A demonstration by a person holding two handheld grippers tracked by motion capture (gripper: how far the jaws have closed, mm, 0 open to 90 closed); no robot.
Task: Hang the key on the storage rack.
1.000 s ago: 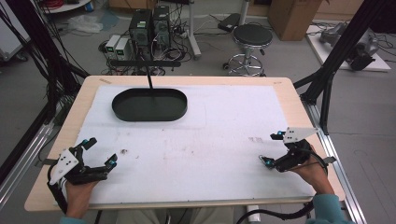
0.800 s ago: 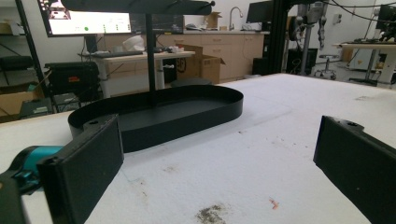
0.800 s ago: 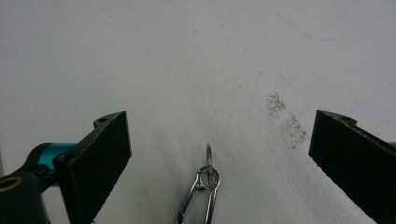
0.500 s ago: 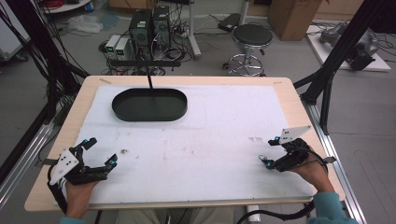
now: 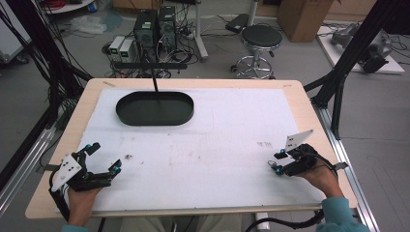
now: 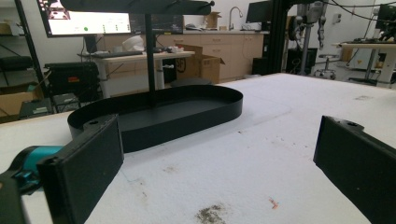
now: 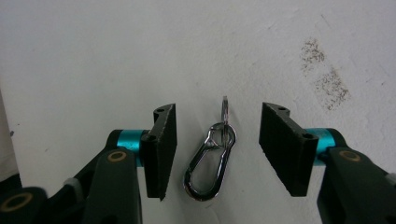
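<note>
White padding covers the bench (image 5: pixel 203 159), stained here and there, with cluttered lab floor beyond it. On the right gripper (image 7: pixel 218 149) the fingers (image 7: pixel 161 149) have just been closing and now stand partly drawn in, one on each side of a chrome carabiner clip (image 7: pixel 208 165) with a small key ring (image 7: pixel 225 112) at its top; neither pad touches the metal yet, so nothing is grasped. The clip lies flat on the padding at the bench's near right corner, directly under that gripper (image 5: pixel 279 162). That narrowing suggests a pickup is in hand, and a little more closing should pinch the clip across its width. Farther out, the left gripper (image 5: pixel 103 158) rests at the near left corner, fingers (image 6: pixel 88 168) spread wide and empty. Beyond it sits a black oval tray (image 5: pixel 154 108), empty, likely where the clip is bound.
</note>
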